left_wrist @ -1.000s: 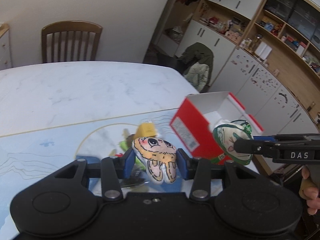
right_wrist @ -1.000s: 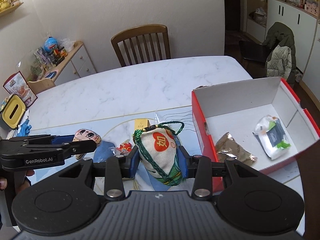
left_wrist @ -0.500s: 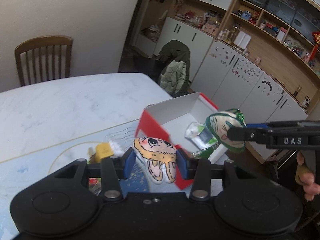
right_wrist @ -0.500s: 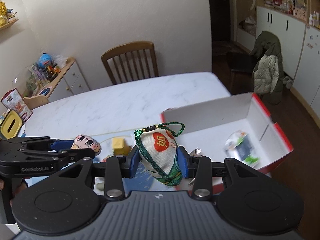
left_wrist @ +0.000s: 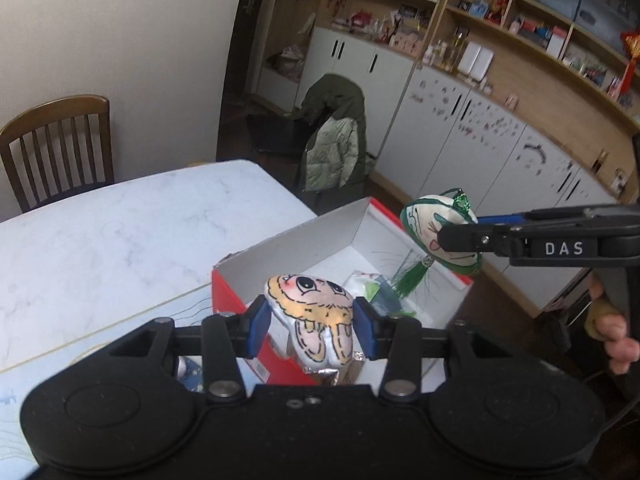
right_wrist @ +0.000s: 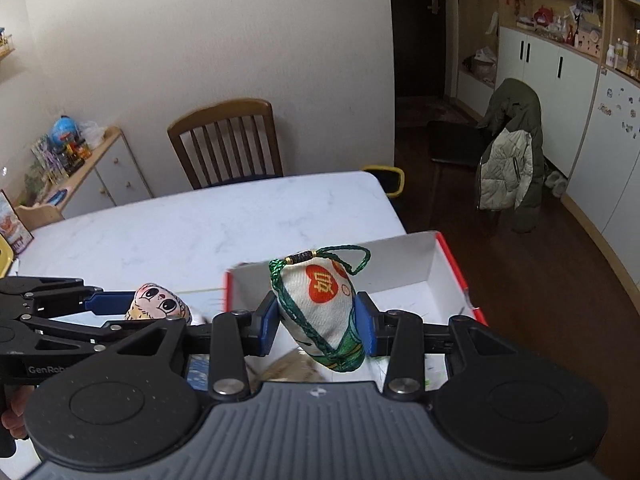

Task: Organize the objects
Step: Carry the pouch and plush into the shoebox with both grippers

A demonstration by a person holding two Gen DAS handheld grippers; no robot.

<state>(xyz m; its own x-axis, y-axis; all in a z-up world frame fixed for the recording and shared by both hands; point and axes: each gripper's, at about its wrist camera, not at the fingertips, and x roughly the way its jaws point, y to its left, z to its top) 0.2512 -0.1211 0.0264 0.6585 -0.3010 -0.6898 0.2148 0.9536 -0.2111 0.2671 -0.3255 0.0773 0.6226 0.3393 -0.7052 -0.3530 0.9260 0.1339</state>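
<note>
The left gripper (left_wrist: pixel 311 322) is clamped on a small stuffed pouch painted with a cartoon face (left_wrist: pixel 310 312), its blue pads pressing both sides. The right gripper (right_wrist: pixel 316 322) is clamped the same way on a white sachet with a red heart and green braided cord (right_wrist: pixel 320 308). Both things hang in the air above the near end of the red box (left_wrist: pixel 236 300), which stands open on the surface (left_wrist: pixel 120 224).

Inside the box, the white floor (right_wrist: pixel 412 296) shows. Just below the cartoon pouch lies a crinkled silver wrapper (left_wrist: pixel 320 370). Further in lies a white packet with green print (left_wrist: pixel 370 286), partly hidden behind the left gripper. In the left wrist view the sachet's green tassel (left_wrist: pixel 412 276) dangles over the middle of the box. At the right edge of that view, fingers of the person's hand (left_wrist: pixel 612 340) wrap the right gripper's handle.

Beyond the box the marble surface runs back to a wooden chair (right_wrist: pixel 228 140). Farther off, a green jacket (right_wrist: pixel 512 152) hangs over another chair near white cabinets (left_wrist: pixel 460 144).
</note>
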